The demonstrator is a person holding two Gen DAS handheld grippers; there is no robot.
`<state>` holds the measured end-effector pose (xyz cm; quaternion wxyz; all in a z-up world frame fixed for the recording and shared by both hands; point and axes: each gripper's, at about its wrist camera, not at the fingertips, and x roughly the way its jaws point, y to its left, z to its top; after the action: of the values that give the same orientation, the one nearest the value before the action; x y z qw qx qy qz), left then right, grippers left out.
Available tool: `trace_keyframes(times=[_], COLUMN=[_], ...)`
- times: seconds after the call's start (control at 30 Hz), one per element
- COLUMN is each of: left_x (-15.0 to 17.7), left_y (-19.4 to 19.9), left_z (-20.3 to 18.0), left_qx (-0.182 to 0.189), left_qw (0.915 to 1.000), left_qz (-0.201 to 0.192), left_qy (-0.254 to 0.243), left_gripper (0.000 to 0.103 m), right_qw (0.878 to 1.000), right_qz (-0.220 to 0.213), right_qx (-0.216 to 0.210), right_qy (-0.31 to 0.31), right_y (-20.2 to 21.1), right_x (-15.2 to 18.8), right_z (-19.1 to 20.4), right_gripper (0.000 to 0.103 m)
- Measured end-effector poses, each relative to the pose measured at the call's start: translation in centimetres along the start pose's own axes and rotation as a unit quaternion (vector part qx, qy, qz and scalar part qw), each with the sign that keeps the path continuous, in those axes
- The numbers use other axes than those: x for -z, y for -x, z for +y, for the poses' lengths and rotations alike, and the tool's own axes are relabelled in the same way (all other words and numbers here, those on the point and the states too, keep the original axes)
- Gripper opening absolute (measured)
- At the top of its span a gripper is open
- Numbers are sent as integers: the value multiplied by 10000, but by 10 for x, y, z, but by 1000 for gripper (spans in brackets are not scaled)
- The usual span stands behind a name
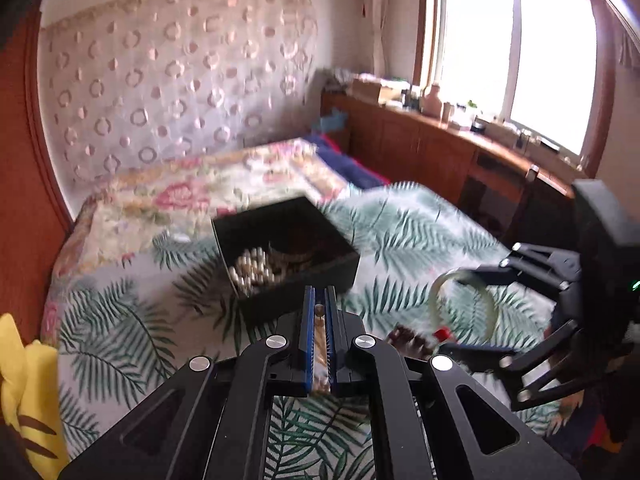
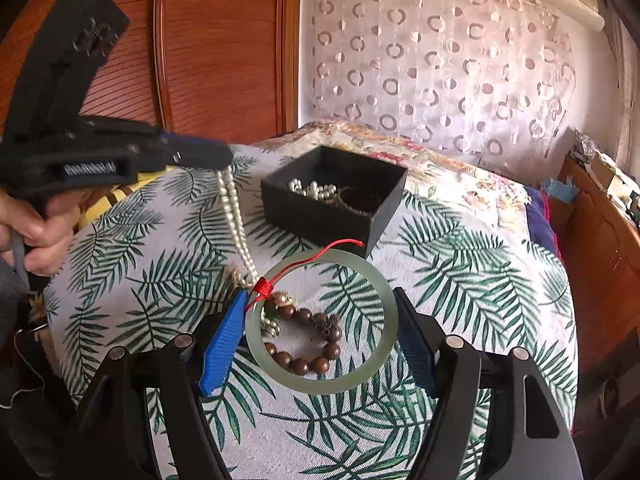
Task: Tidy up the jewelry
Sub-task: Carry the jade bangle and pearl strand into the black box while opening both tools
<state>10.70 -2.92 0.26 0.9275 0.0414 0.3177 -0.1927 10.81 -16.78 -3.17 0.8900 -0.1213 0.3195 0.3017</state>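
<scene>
My left gripper [image 1: 320, 298] is shut on a pearl necklace [image 2: 236, 220]. In the right wrist view the strand hangs from the left gripper [image 2: 222, 156] down to the bed. The right gripper [image 2: 320, 296] is shut on a pale green jade bangle [image 2: 320, 386], one pad on each side, and a red cord [image 2: 264, 286] is tied to the ring. A brown wooden bead bracelet [image 2: 300, 366] lies on the bedcover, seen through the bangle. Farther back stands an open black box [image 2: 320, 216] with pearls [image 2: 312, 190] inside. The left wrist view shows the box [image 1: 296, 284], the right gripper [image 1: 464, 308] and the bangle [image 1: 491, 312].
The palm-leaf bedcover [image 2: 460, 280] lies over a bed, with a floral quilt [image 1: 180, 192] behind it. A wooden wardrobe [image 2: 220, 60] stands to the left and a low cabinet [image 1: 440, 140] crowded with items runs under the window. A yellow plush [image 1: 24, 380] lies at the bed's edge. A hand [image 2: 40, 236] holds the left gripper.
</scene>
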Motion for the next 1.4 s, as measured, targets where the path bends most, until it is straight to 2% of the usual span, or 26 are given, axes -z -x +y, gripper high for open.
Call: trace_keyframes(times=[0.33,0.8,1.03,1.23,1.4], left_x=[-47,-114,-145,-153,-142], left_y=[42,68,57,25,-9], left_z=[0,9,20,30,41], left_qx=[-142,-397,-509,-518,-574], left_qw=[9979,9927,9923,9946,9963], left_qz=[-632,-1138,-1130,-892,-612], left_qy=[-24,-67,-24,71,156], left_gripper=[4,4,4,4,4], right_qw=[9994,9980,9977,9984,9987], right_qz=[-323,-551,-528,-465,-383], right_qx=[69,180,278,254,207], right_qy=[141,268,330,217,268], right_y=[19,22,10,-11,-38], right_x=[-34,-84,-98,-102,-102], right_z=[3,-7,-14,-24,-26], right_gripper=[74,74,74,74,74])
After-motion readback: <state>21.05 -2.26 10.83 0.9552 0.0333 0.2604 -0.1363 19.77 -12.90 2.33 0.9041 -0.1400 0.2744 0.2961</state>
